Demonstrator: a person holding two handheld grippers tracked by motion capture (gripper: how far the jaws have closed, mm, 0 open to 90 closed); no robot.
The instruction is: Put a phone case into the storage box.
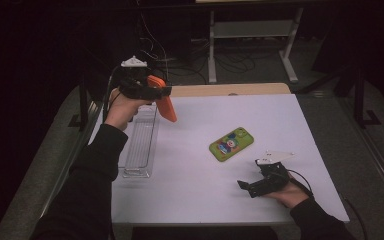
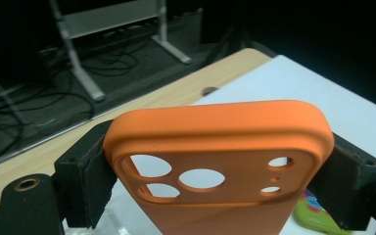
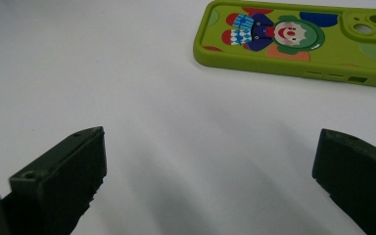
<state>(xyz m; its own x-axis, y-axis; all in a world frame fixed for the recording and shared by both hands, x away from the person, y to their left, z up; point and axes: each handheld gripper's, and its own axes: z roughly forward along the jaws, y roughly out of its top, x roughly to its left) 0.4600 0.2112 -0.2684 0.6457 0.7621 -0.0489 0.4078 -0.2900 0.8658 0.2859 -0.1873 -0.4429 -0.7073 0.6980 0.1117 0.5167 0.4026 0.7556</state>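
Note:
An orange phone case [image 1: 164, 104] hangs in the air over the table's far left, clamped across its width by my left gripper [image 1: 161, 91]. In the left gripper view the orange case [image 2: 220, 166] fills the gap between both pads, camera cut-outs facing me. A green phone case with a clown print [image 1: 231, 144] lies flat near the middle of the white table [image 1: 205, 195]. My right gripper [image 1: 248, 187] rests low at the front right, jaws wide apart with nothing between them; the green case [image 3: 298, 41] lies beyond its fingertips [image 3: 63, 171].
A clear plastic tray [image 1: 141, 145] lies along the table's left side, below the raised left hand. A bare wooden strip [image 1: 230, 90] borders the far edge. Cables and a metal frame leg [image 1: 212, 45] stand on the dark floor behind.

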